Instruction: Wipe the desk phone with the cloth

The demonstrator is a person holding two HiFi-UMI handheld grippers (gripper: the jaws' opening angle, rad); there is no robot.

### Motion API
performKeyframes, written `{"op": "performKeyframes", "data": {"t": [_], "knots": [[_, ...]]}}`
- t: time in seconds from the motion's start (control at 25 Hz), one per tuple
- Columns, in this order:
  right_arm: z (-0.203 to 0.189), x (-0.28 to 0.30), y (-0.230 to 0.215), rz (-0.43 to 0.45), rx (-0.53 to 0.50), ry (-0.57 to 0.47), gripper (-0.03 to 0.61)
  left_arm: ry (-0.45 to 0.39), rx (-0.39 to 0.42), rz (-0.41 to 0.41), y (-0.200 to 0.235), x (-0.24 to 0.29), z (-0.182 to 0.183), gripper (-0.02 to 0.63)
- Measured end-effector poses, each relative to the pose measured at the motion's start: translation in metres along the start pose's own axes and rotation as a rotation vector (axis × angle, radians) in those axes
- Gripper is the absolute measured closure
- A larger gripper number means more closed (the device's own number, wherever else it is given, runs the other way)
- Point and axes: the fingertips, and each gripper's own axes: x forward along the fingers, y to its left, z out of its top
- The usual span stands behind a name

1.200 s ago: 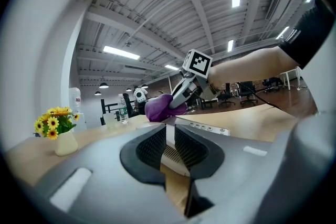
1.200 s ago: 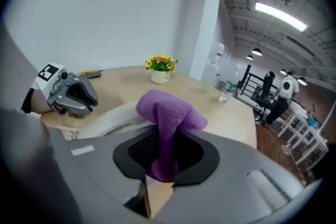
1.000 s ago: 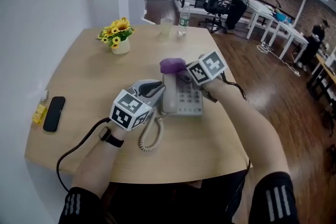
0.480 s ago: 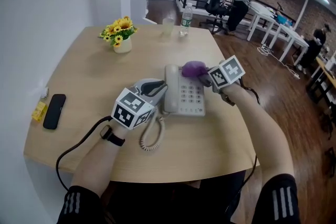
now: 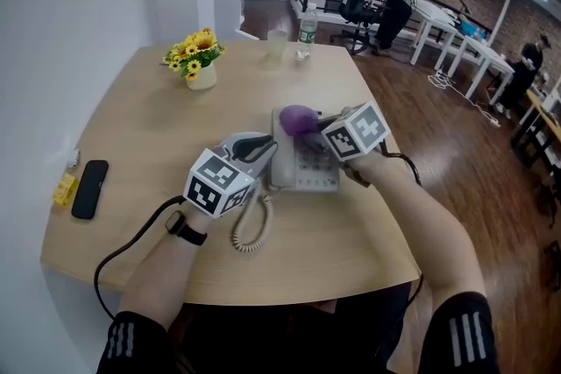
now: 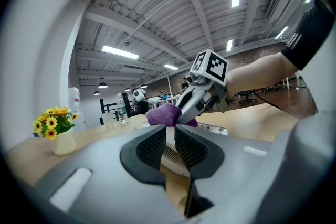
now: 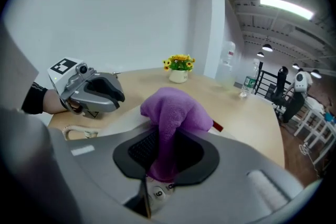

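The white desk phone (image 5: 307, 169) lies mid-table with its coiled cord (image 5: 251, 228) trailing toward me. My right gripper (image 5: 314, 123) is shut on a purple cloth (image 5: 298, 118), which it holds over the phone's upper keypad. In the right gripper view the cloth (image 7: 176, 110) bulges out of the jaws above a number key (image 7: 153, 192). My left gripper (image 5: 263, 150) rests against the phone's left side. Its pads (image 6: 152, 147) stand almost together, with only a thin white sliver showing between them. The cloth (image 6: 165, 114) and the right gripper (image 6: 202, 94) show beyond it.
A vase of yellow flowers (image 5: 200, 66) stands at the table's back left. A water bottle (image 5: 307, 29) and a clear cup (image 5: 277, 44) are on the far edge. A black mobile (image 5: 90, 188) and a small yellow item (image 5: 65, 188) lie near the left edge. People stand far behind.
The right gripper carried the cloth to the right across the phone's top, then back to the left. The left gripper and the phone stayed put.
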Motion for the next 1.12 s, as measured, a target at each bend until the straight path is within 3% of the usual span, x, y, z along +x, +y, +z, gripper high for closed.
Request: {"op": "performKeyframes", "data": {"t": [0.28, 0.56, 0.68, 0.84, 1.12], "knots": [[-0.017, -0.004, -0.009, -0.005, 0.023, -0.001, 0.506, 0.001, 0.0, -0.004, 0.0, 0.001, -0.001, 0.569], [-0.049, -0.038, -0.053, -0.111, 0.059, 0.049, 0.507, 0.001, 0.002, -0.002, -0.001, 0.0, 0.0, 0.569], [-0.042, -0.049, -0.067, -0.148, 0.042, 0.033, 0.506, 0.001, 0.002, -0.003, -0.001, 0.0, -0.001, 0.569], [-0.014, -0.046, -0.071, -0.131, 0.039, -0.009, 0.506, 0.002, 0.003, -0.001, 0.0, 0.0, 0.0, 0.569], [-0.018, -0.01, -0.059, -0.097, 0.029, 0.058, 0.506, 0.004, 0.007, -0.004, -0.002, 0.001, -0.001, 0.57]]}}
